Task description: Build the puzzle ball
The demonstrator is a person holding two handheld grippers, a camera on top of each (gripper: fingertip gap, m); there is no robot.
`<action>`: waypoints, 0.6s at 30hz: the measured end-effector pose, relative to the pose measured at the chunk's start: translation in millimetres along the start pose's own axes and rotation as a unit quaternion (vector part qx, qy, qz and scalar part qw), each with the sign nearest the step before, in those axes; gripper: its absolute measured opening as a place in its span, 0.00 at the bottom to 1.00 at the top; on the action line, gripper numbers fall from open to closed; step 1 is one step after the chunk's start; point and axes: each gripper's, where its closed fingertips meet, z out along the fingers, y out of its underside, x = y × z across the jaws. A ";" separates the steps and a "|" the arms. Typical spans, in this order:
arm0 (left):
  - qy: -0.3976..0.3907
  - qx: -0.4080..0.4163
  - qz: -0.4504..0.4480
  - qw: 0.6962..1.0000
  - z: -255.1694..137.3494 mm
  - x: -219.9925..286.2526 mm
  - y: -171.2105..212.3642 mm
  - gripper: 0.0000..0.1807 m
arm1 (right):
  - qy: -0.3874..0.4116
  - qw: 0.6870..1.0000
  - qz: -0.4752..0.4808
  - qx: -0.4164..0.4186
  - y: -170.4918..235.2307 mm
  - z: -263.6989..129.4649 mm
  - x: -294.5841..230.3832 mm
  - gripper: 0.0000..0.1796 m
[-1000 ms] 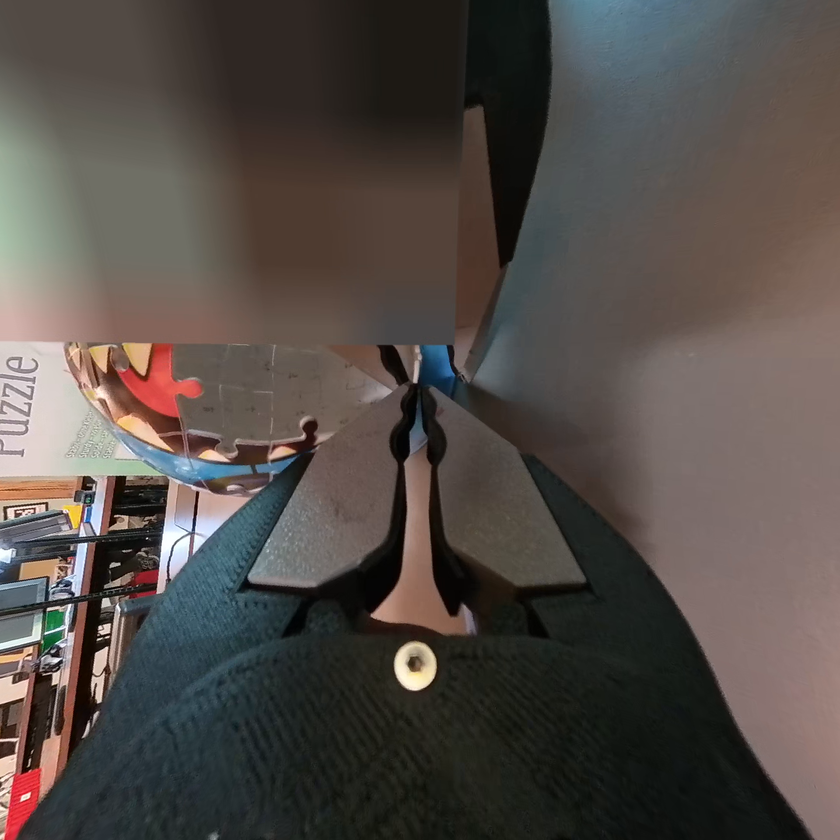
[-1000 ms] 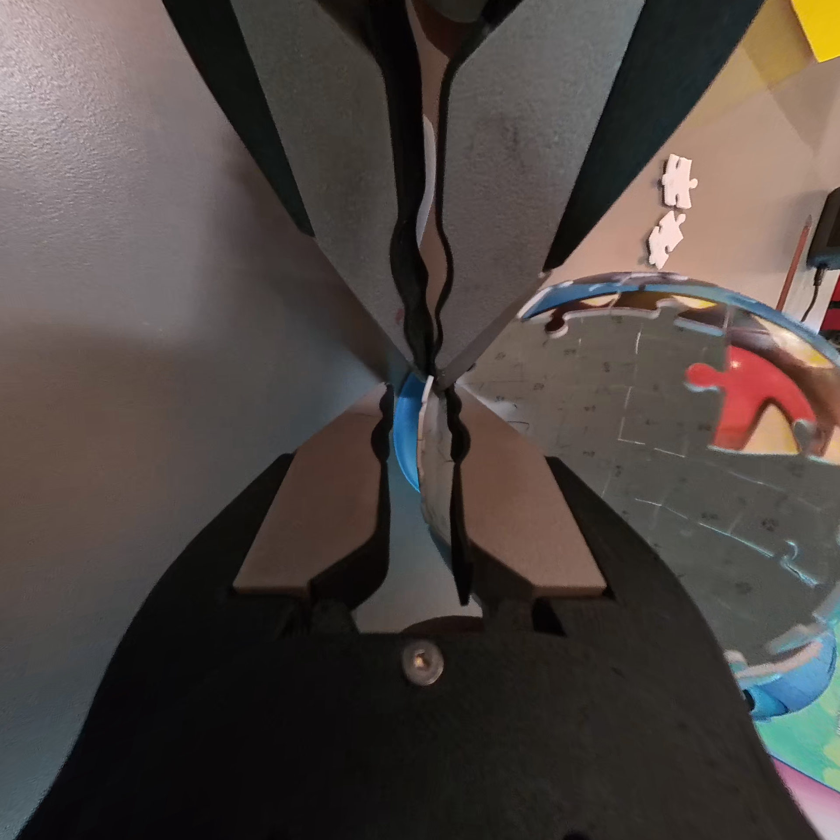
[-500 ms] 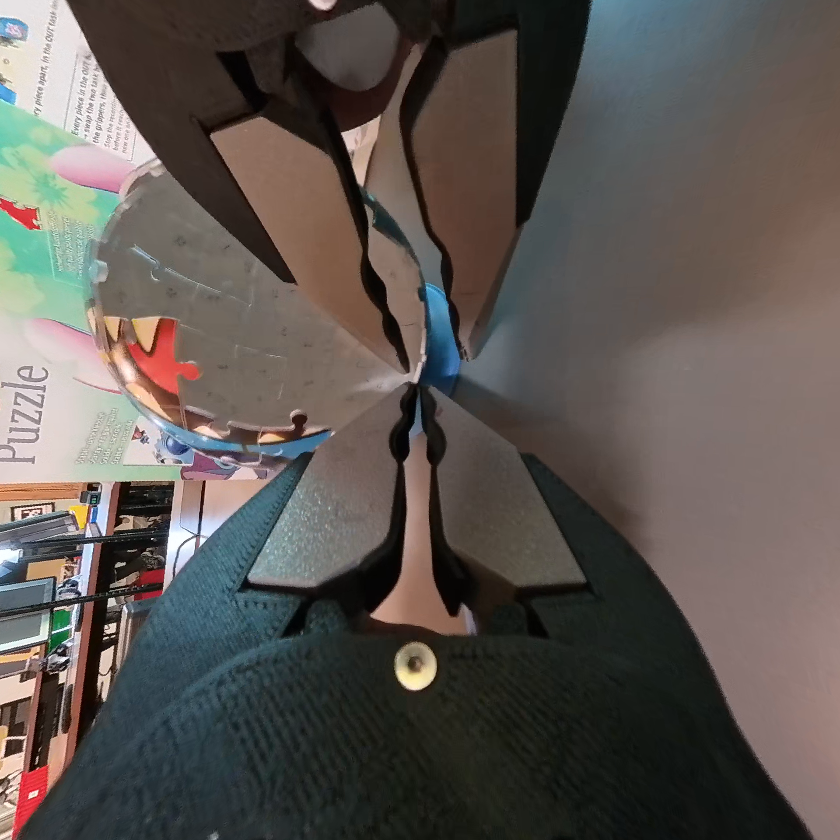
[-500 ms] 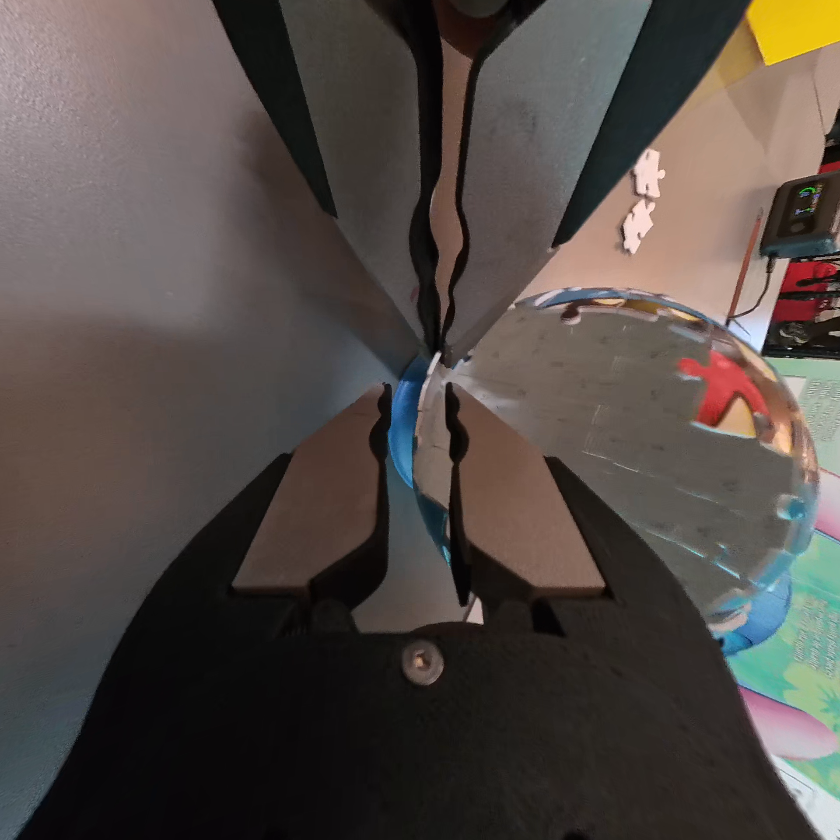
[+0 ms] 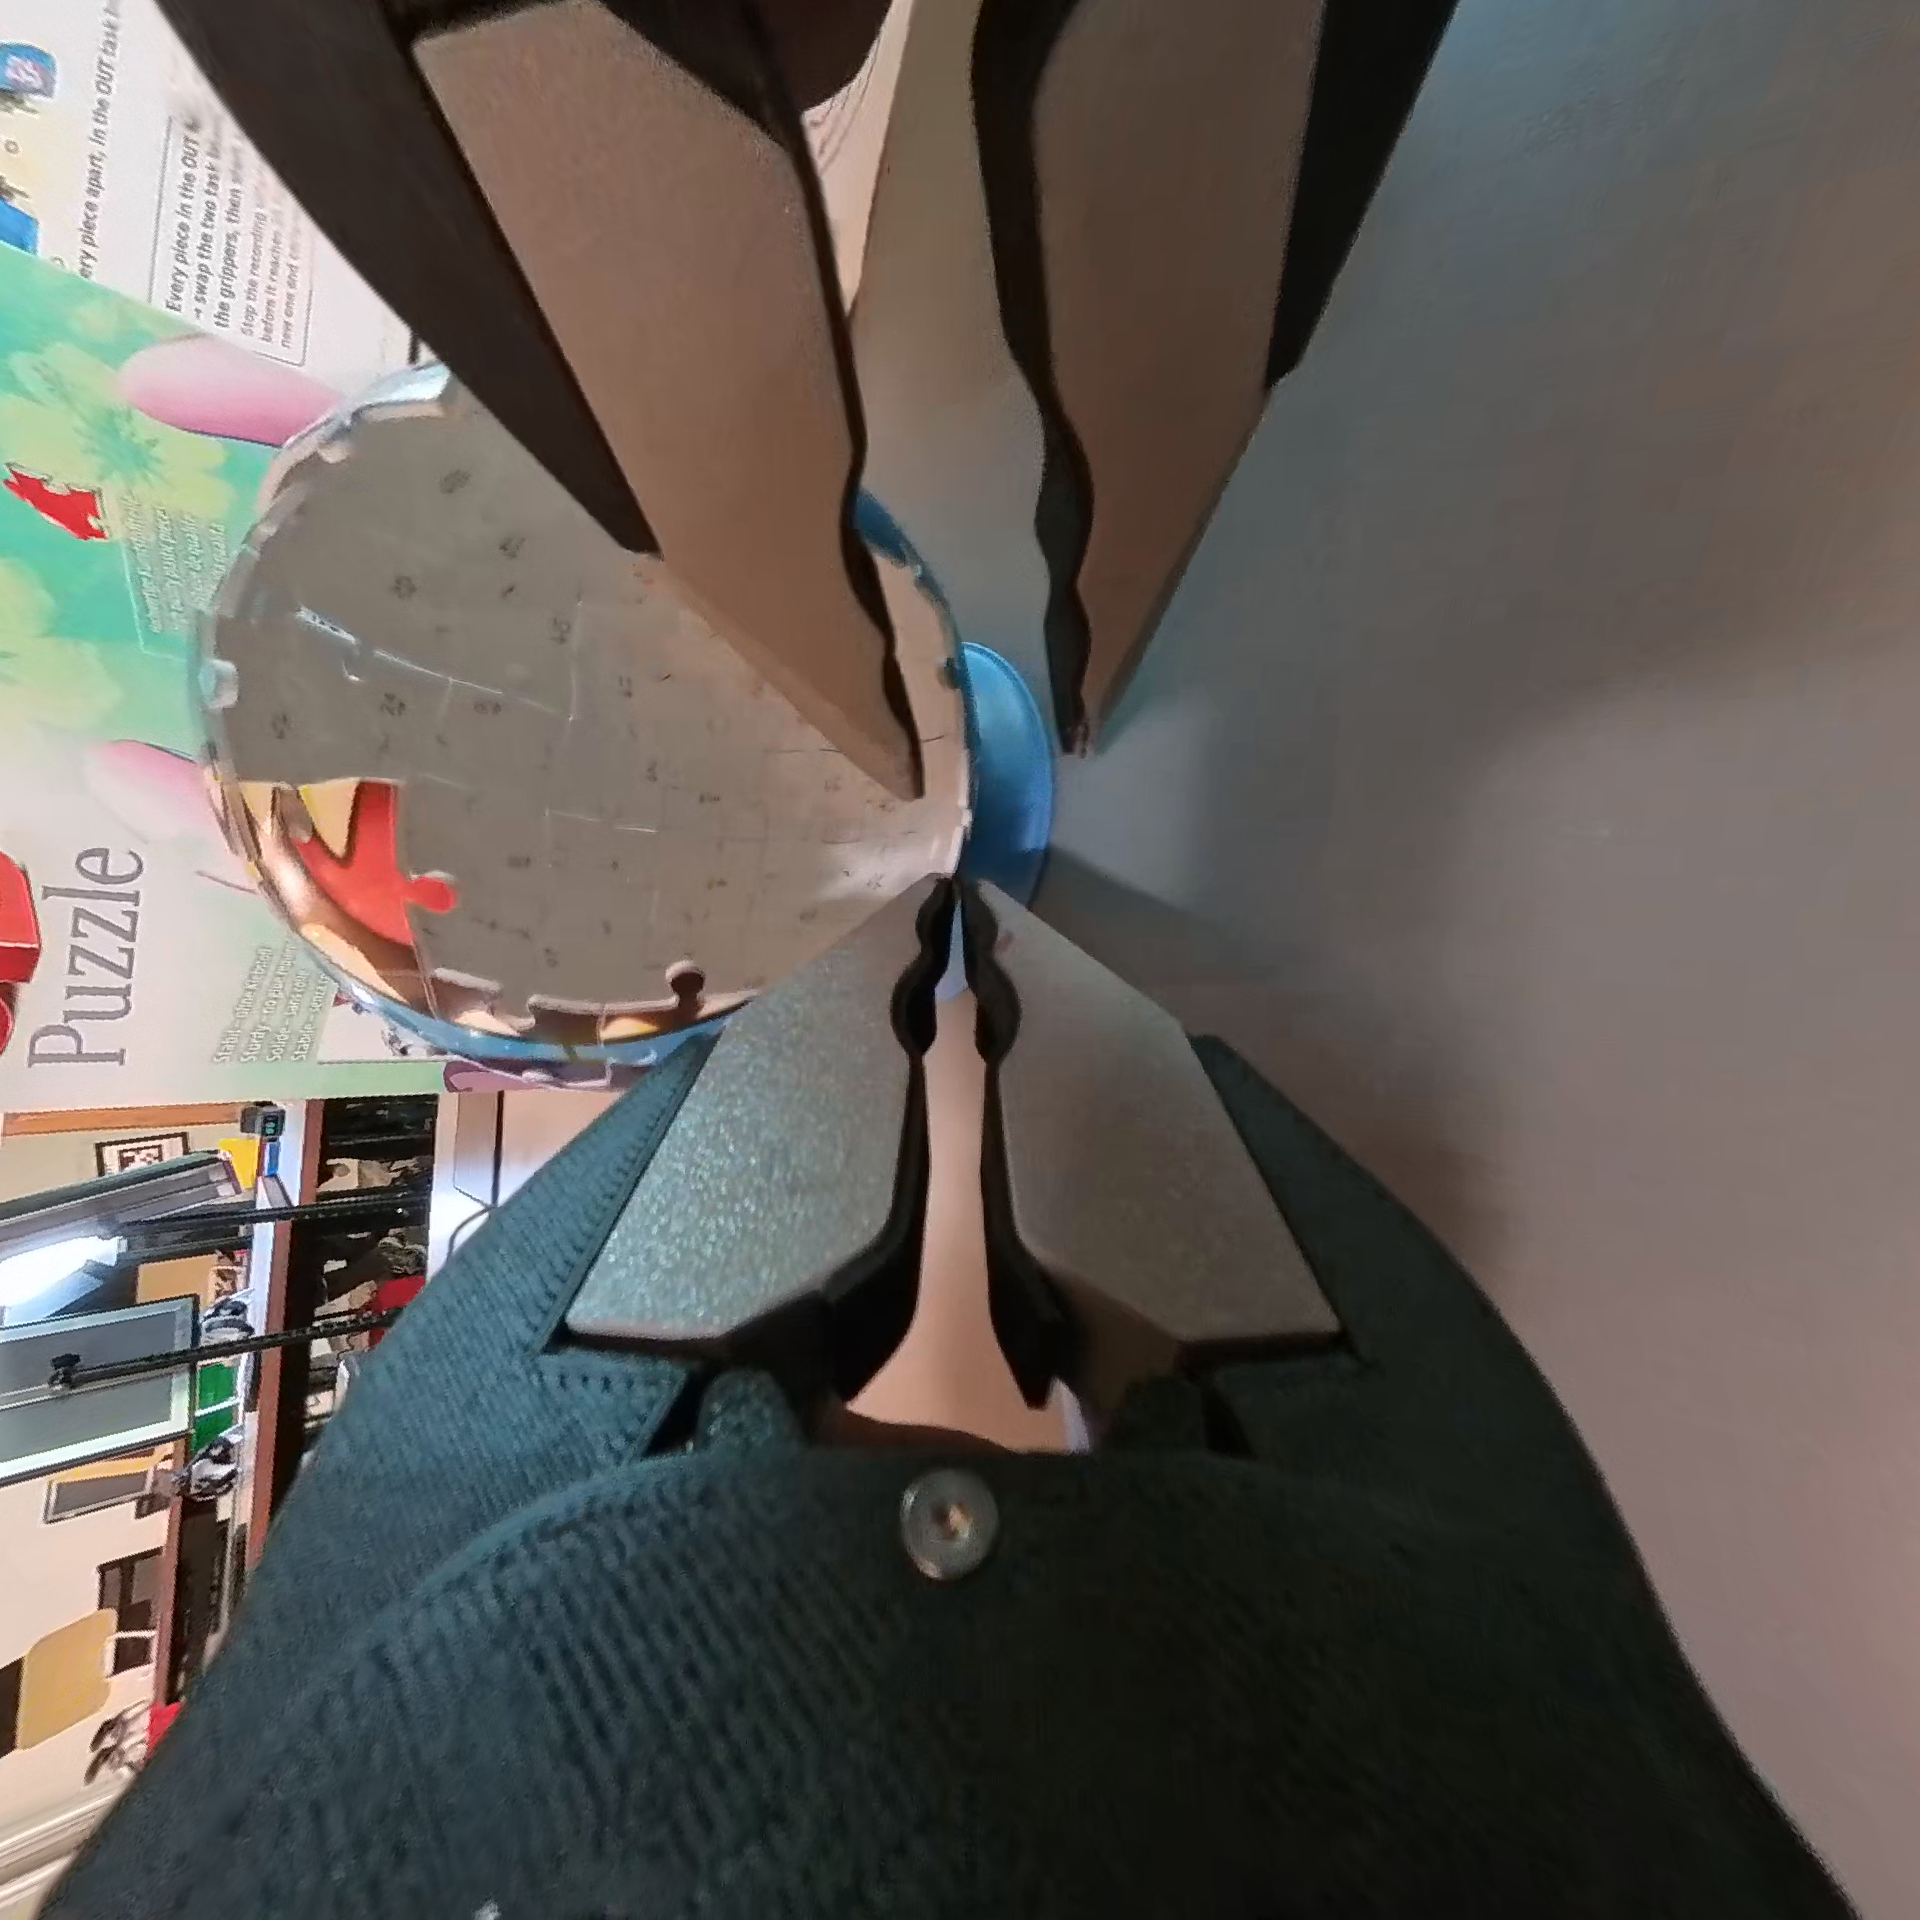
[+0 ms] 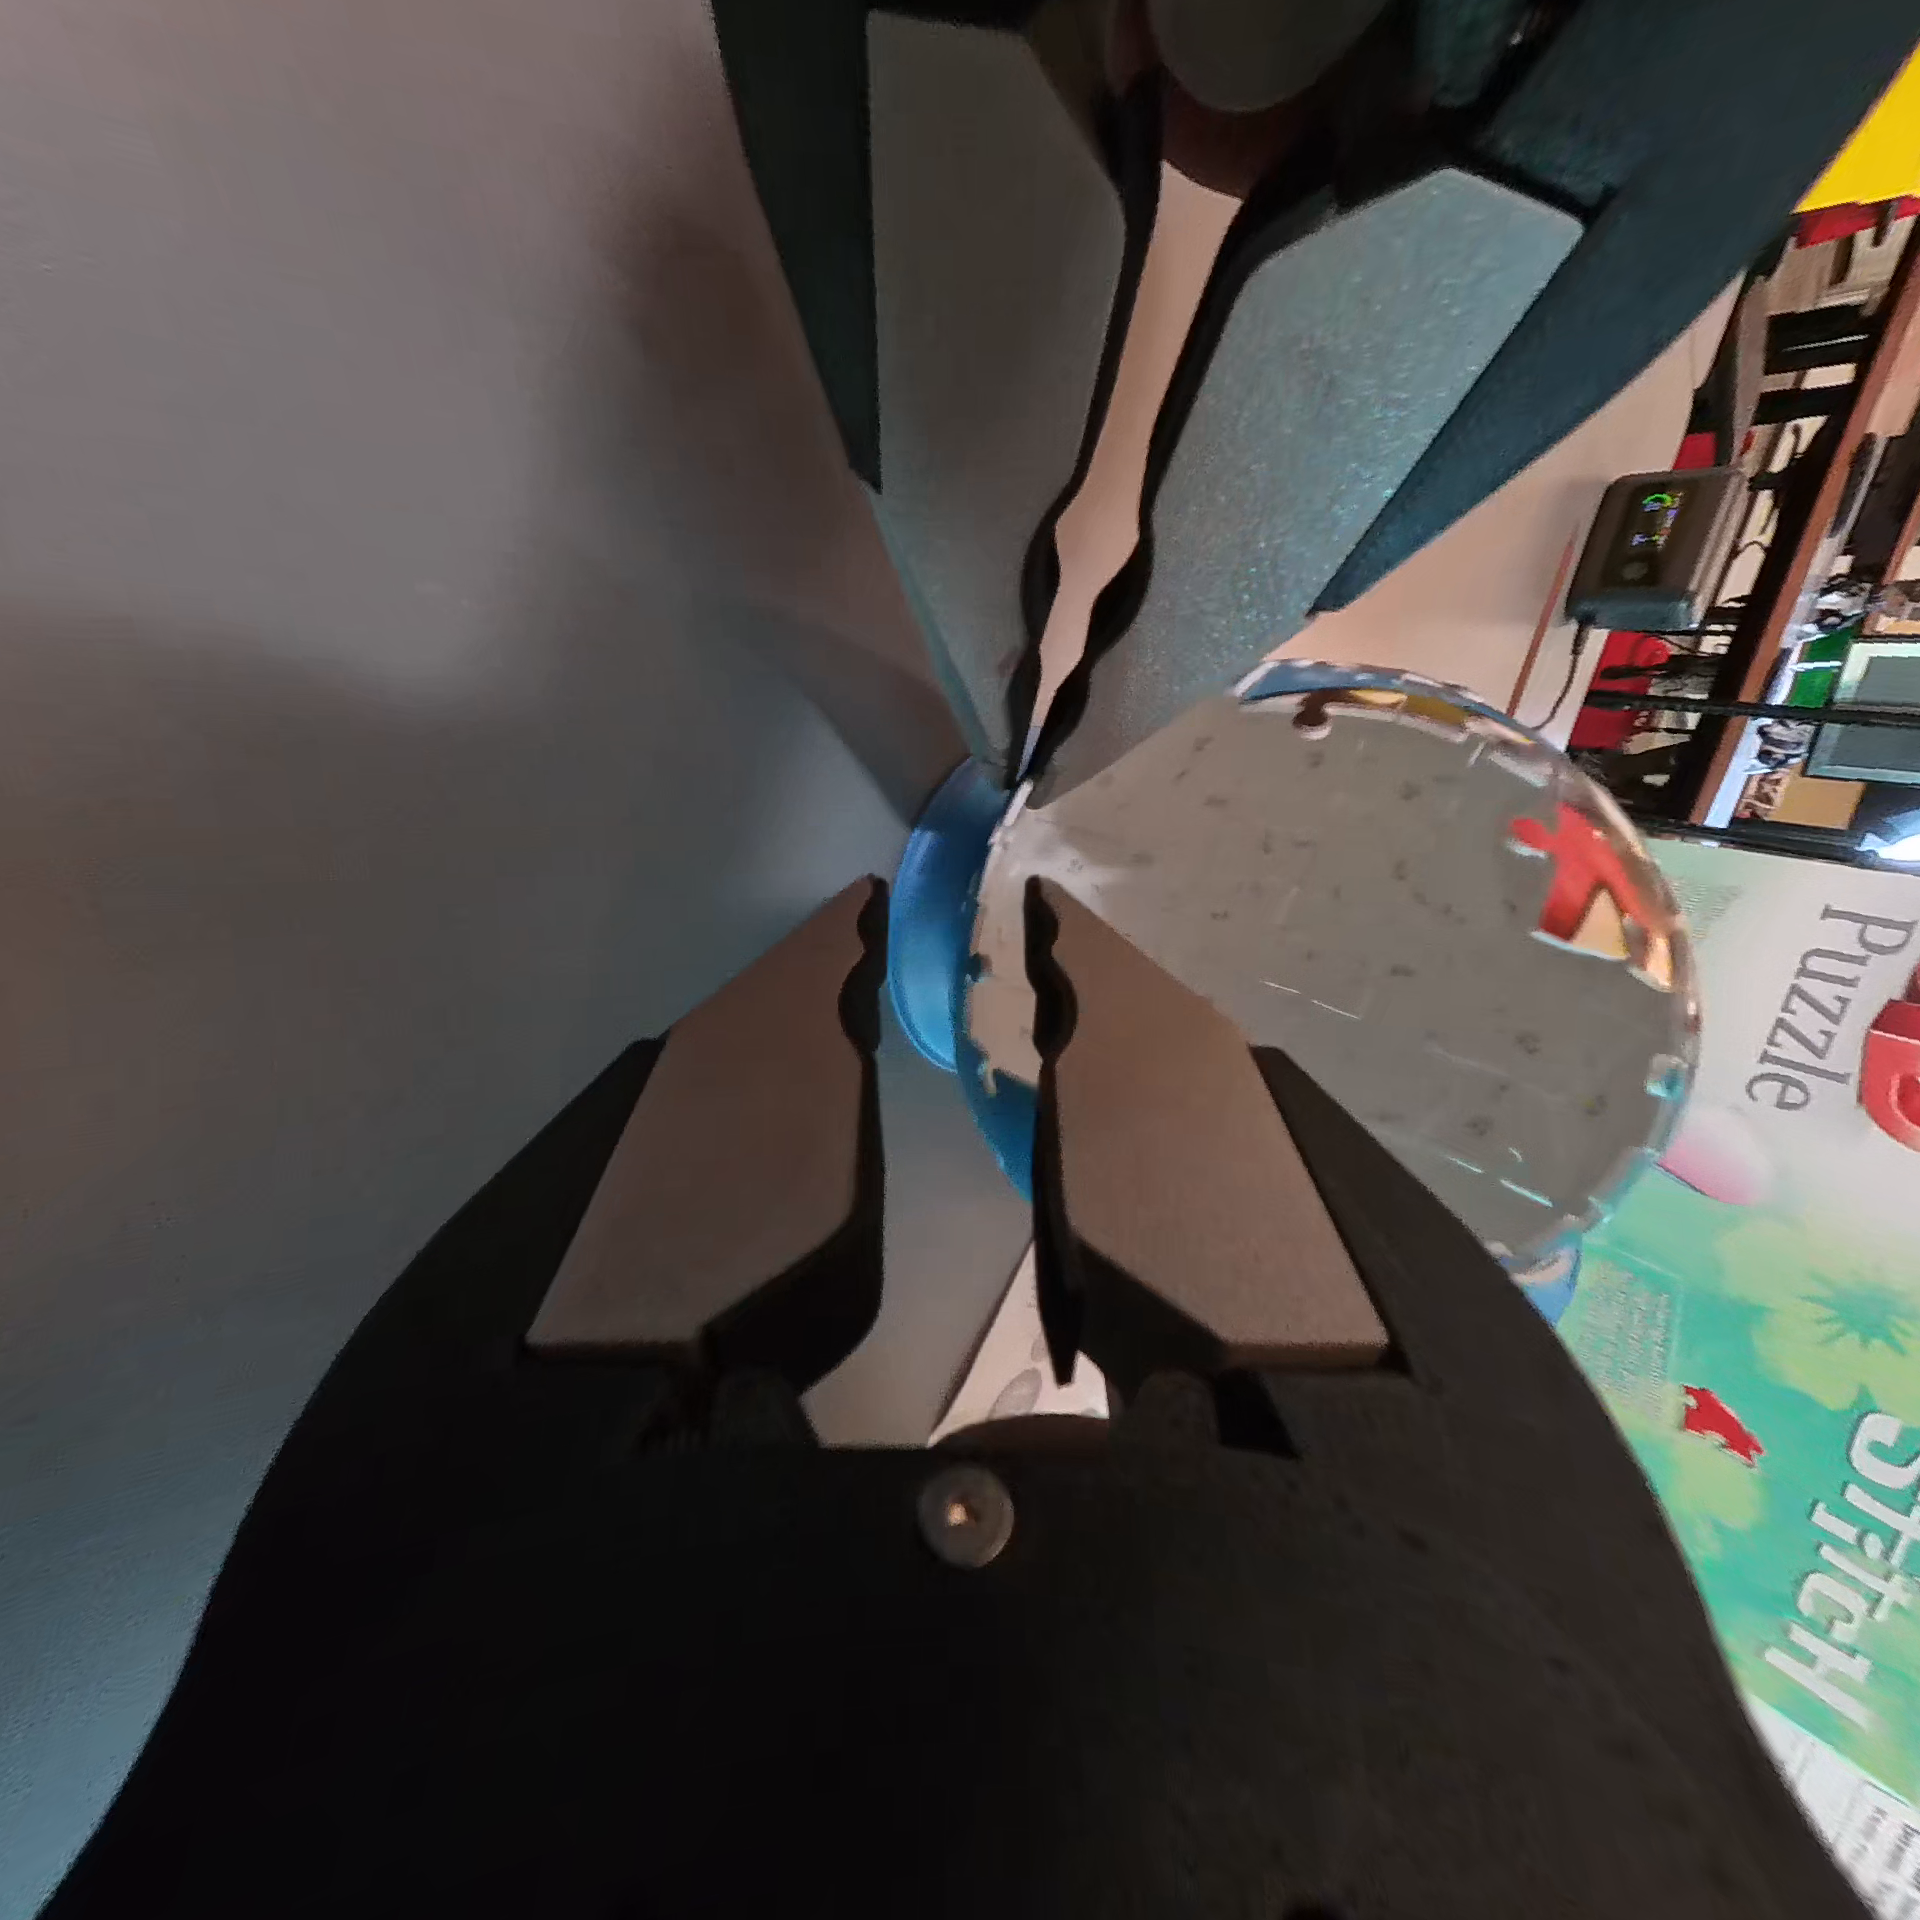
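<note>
The puzzle ball (image 5: 582, 748) is a partly built half shell, grey and numbered inside, blue outside, with a red piece near its far rim. My left gripper (image 5: 951, 894) is shut on the shell's rim and holds it in the air. My right gripper (image 6: 956, 894) is open, its two fingers on either side of the same rim, one inside the shell and one by the blue outer face. In the right wrist view the ball (image 6: 1299, 935) lies to the right and the left gripper (image 6: 1023, 774) comes in from above. In the left wrist view the right gripper (image 5: 987, 748) comes in from above.
The green puzzle box (image 6: 1766, 1403) lies behind the ball; it also shows in the left wrist view (image 5: 94, 582). A small grey device with a lit screen (image 6: 1652, 540) stands at the back right, by shelving. A plain grey surface (image 5: 1558, 623) fills the other side. My two grippers' fingertips are within a few centimetres of each other.
The ball stays fixed in the left gripper. The right gripper has moved closer and turned, its fingers reaching farther over the rim, so more of the puzzle box shows behind.
</note>
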 end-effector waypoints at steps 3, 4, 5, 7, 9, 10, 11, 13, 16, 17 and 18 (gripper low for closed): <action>0.001 0.006 0.000 1.000 -0.2 -0.2 0.4 0.00 | 0.000 1.000 0.006 -0.008 3.4 2.5 2.6 0.09; -0.001 0.006 0.003 1.000 -0.2 -0.4 0.7 0.00 | -0.001 1.000 0.004 -0.012 5.0 3.6 2.9 0.09; -0.001 0.007 0.005 1.000 -0.5 -0.3 0.6 0.00 | -0.002 1.000 0.001 -0.013 6.4 4.7 2.2 0.08; -0.001 0.008 0.007 1.000 -0.7 -0.6 0.2 0.00 | 0.007 1.000 -0.012 -0.021 9.8 7.4 3.9 0.03; 0.002 0.009 0.003 1.000 -0.6 -1.0 0.4 0.00 | 0.007 1.000 -0.015 -0.019 9.1 8.4 3.5 0.02; 0.003 0.009 0.003 1.000 -0.3 -1.2 0.8 0.00 | 0.005 1.000 -0.013 -0.019 9.5 9.2 3.1 0.01; 0.005 0.009 0.001 1.000 0.2 -0.7 1.1 0.00 | 0.004 1.000 -0.014 -0.019 10.0 10.0 2.7 0.01; 0.008 0.009 0.000 1.000 0.8 0.1 1.3 0.00 | 0.005 1.000 -0.022 -0.019 10.6 10.9 2.0 0.01; 0.011 0.008 -0.003 1.000 2.2 0.4 1.2 0.00 | -0.002 0.999 -0.029 -0.019 12.2 12.3 1.0 0.01; 0.011 0.007 -0.001 1.000 2.5 0.3 1.1 0.00 | -0.008 0.999 -0.026 -0.019 12.6 12.3 0.7 0.00; 0.011 0.008 -0.001 1.000 2.5 0.3 0.6 0.00 | -0.013 0.999 -0.023 -0.019 13.0 12.0 0.5 0.00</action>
